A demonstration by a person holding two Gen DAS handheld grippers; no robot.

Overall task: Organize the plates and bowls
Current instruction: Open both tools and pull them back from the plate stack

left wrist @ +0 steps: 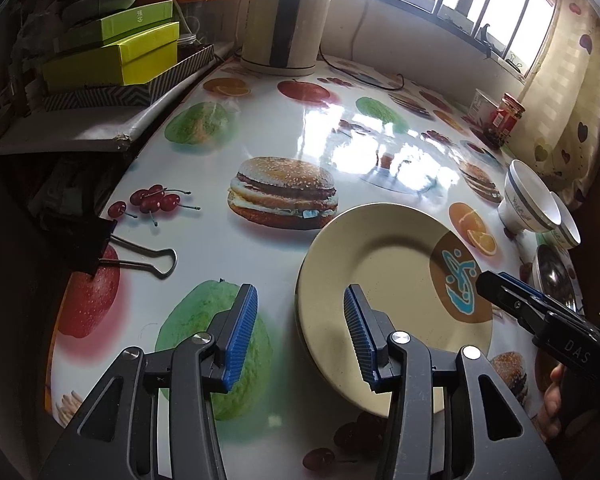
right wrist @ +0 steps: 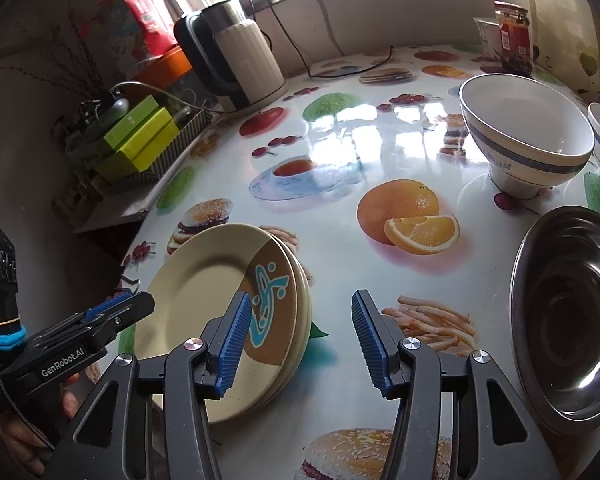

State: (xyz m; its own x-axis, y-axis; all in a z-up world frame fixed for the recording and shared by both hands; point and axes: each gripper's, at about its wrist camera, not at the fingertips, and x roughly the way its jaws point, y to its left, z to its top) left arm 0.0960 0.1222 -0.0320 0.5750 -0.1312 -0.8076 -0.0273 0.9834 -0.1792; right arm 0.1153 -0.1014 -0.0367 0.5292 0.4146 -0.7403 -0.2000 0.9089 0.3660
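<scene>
Left wrist view: the left hand-held gripper point(left wrist: 300, 332) stands parted with nothing between its pads, one finger above the near rim of the cream plates point(left wrist: 384, 280) stacked on the desk point(left wrist: 204, 240). Two white bowls point(left wrist: 530, 200) sit empty at the far right.

Right wrist view: the right hand-held gripper point(right wrist: 300, 340) is likewise apart and empty, just beside the plates point(right wrist: 216, 292). A white bowl point(right wrist: 524, 136) and a steel dish point(right wrist: 572, 312) both hold nothing.
</scene>
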